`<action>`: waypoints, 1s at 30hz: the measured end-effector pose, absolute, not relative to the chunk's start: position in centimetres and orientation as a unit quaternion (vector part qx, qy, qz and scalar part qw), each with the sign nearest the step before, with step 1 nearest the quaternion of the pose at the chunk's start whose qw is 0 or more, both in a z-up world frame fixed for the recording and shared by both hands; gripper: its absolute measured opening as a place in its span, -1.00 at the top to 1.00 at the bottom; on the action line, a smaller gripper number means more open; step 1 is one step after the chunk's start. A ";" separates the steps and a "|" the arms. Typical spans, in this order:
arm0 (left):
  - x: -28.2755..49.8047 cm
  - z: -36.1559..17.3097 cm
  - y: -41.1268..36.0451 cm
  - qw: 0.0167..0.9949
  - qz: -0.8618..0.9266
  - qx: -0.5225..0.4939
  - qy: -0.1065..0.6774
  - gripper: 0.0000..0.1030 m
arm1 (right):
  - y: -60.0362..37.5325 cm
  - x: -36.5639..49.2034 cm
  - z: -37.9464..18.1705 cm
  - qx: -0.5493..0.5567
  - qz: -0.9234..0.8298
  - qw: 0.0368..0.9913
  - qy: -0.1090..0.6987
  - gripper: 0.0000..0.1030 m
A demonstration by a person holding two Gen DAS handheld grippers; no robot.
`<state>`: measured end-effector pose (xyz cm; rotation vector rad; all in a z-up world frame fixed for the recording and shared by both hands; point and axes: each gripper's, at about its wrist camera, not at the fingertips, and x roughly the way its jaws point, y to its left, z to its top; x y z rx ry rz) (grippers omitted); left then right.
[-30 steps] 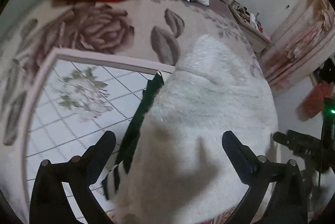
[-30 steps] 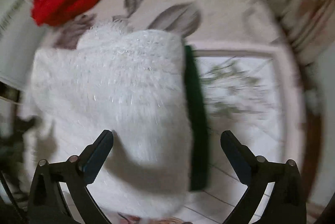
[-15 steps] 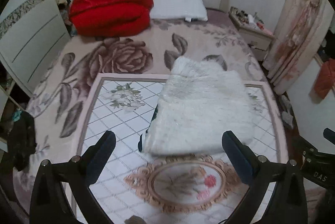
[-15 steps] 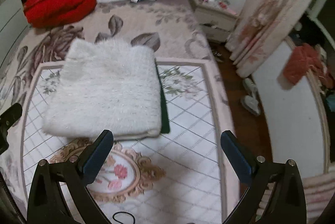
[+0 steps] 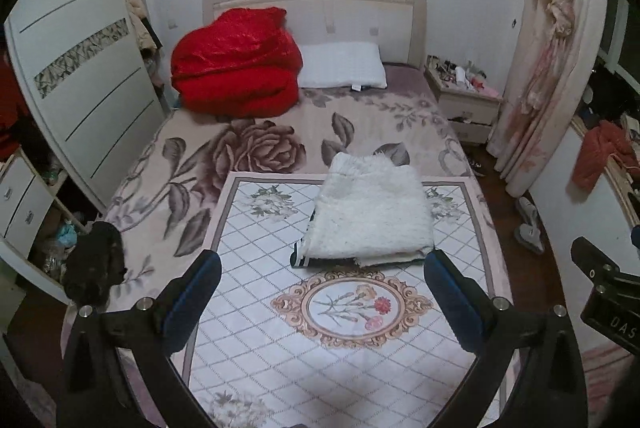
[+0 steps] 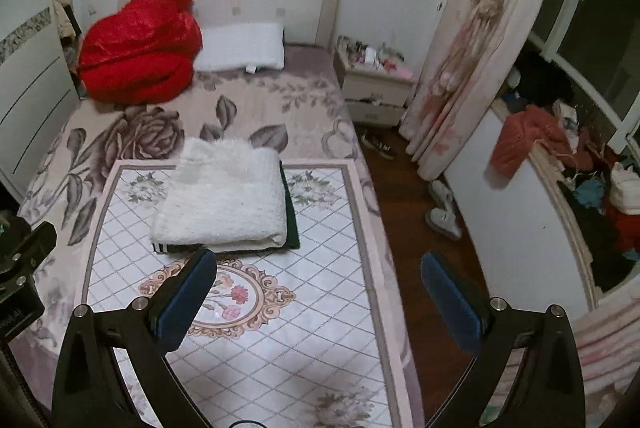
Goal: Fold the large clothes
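Right gripper is seen with jaws spread wide, nothing held between the blue pads; it is held above the bed, well clear of the clothing. A folded white fluffy sweater is laid flat on the white floral mat, stacked on a dark green garment whose edge is exposed along the right side and front. A striped cuff is visible at the stack's front left corner. A red quilt and white pillow are placed at the headboard. A nightstand and tied curtain are seen on the right. Part of the other gripper's body is visible at the left edge.
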<state>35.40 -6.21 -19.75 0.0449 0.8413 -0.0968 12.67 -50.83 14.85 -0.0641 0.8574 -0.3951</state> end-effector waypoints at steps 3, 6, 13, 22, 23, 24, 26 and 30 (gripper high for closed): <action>32.8 -17.5 -5.8 0.913 -0.050 0.011 0.404 -1.00 | -49.9 9.3 17.9 -0.029 -0.185 0.897 0.401 -1.00; 30.9 -15.5 -5.6 0.919 -0.045 0.015 0.392 -1.00 | -49.3 6.2 20.5 -0.026 -0.182 0.902 0.391 -1.00; 26.7 -11.9 -5.3 0.922 -0.040 0.015 0.384 -1.00 | -48.2 -0.1 25.3 -0.020 -0.187 0.912 0.364 -1.00; 24.0 -10.0 -5.4 0.917 -0.031 0.022 0.397 -1.00 | -48.0 -4.1 29.2 -0.020 -0.181 0.917 0.354 -1.00; 23.9 -9.9 -5.4 0.917 -0.031 0.022 0.397 -1.00 | -48.0 -4.5 29.6 -0.019 -0.179 0.918 0.354 -1.00; 23.7 -9.7 -5.4 0.917 -0.030 0.022 0.397 -1.00 | -48.2 -4.6 29.8 -0.018 -0.177 0.918 0.355 -1.00; 23.3 -9.4 -5.5 0.918 -0.029 0.020 0.395 -1.00 | -48.4 -5.0 30.4 -0.015 -0.171 0.918 0.357 -1.00; 22.7 -8.9 -5.6 0.920 -0.028 0.020 0.391 -1.00 | -48.9 -5.3 31.3 -0.016 -0.164 0.921 0.354 -1.00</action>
